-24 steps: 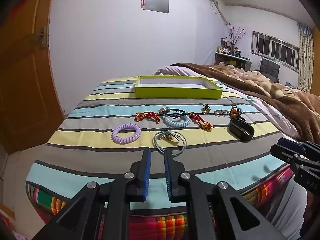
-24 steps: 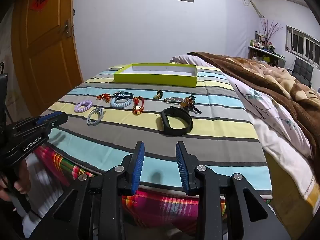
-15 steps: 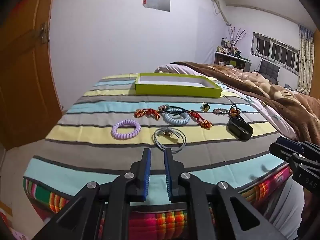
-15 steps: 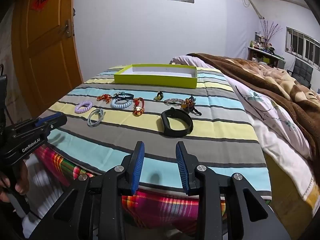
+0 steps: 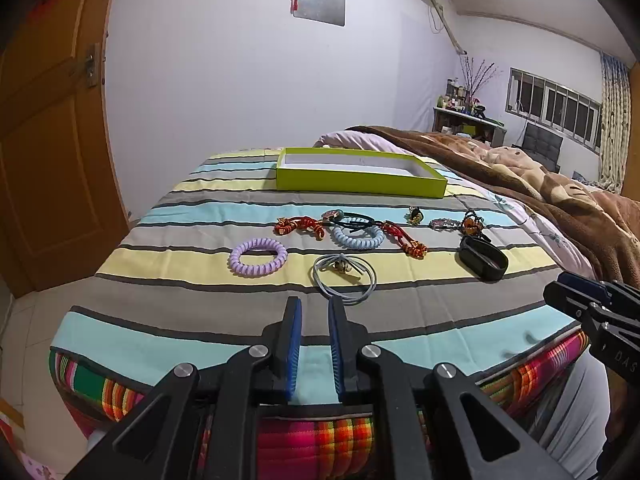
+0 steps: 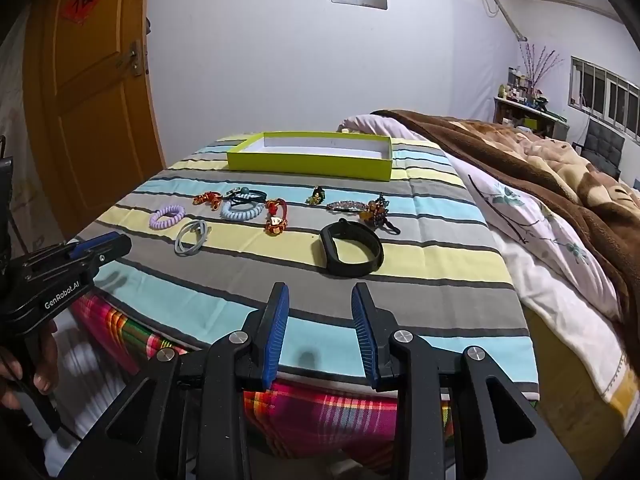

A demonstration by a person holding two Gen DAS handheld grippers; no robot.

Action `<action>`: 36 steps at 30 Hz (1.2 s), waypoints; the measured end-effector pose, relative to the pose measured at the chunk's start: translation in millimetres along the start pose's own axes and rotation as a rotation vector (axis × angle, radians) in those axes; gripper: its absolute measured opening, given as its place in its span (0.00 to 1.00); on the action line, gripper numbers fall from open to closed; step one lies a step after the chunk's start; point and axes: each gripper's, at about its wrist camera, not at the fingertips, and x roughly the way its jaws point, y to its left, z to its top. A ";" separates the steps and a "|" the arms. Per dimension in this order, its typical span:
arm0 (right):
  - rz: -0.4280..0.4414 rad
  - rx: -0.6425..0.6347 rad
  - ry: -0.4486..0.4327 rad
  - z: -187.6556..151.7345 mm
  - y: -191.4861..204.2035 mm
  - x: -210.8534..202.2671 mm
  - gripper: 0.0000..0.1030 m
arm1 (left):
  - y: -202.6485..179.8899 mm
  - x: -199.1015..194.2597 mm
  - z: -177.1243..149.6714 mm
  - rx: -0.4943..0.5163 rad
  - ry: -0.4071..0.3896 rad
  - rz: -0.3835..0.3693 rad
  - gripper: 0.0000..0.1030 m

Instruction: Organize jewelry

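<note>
Several jewelry pieces lie on a striped bedspread [image 5: 168,216]: a purple coil hair tie [image 5: 258,257], a grey hair tie [image 5: 344,276], a blue coil hair tie [image 5: 358,236], red braided bracelets [image 5: 298,225] and a black wristband [image 5: 482,263] [image 6: 351,253]. A lime green box [image 5: 360,179] [image 6: 310,162] stands open and empty beyond them. My left gripper [image 5: 314,308] is empty, its jaws a narrow gap apart, just short of the grey hair tie. My right gripper [image 6: 320,300] is open and empty, in front of the black wristband.
A brown blanket [image 6: 540,160] covers the bed to the right. A wooden door [image 6: 92,92] stands at the left. The bed's front edge shows a plaid sheet [image 6: 320,412]. Small charms and a beaded clip [image 6: 346,206] lie between the bracelets and the wristband.
Both grippers have drifted slightly; the left view has tilted a little so the bed sits lower. No object has moved and the jaws are as before.
</note>
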 end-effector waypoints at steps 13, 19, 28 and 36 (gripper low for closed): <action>-0.004 -0.006 -0.011 0.6 0.7 -2.9 0.32 | -0.6 -4.6 0.2 -0.001 -0.010 -0.005 0.12; -0.003 -0.007 -0.013 0.5 1.1 -4.0 0.32 | 0.9 -5.4 0.4 -0.005 -0.011 -0.007 0.12; -0.005 -0.008 -0.016 0.5 1.8 -4.9 0.33 | 0.5 -6.6 0.3 -0.007 -0.016 -0.007 0.12; -0.004 -0.009 -0.017 0.5 3.3 -4.8 0.33 | -1.1 -8.5 -0.8 -0.003 -0.025 -0.003 0.12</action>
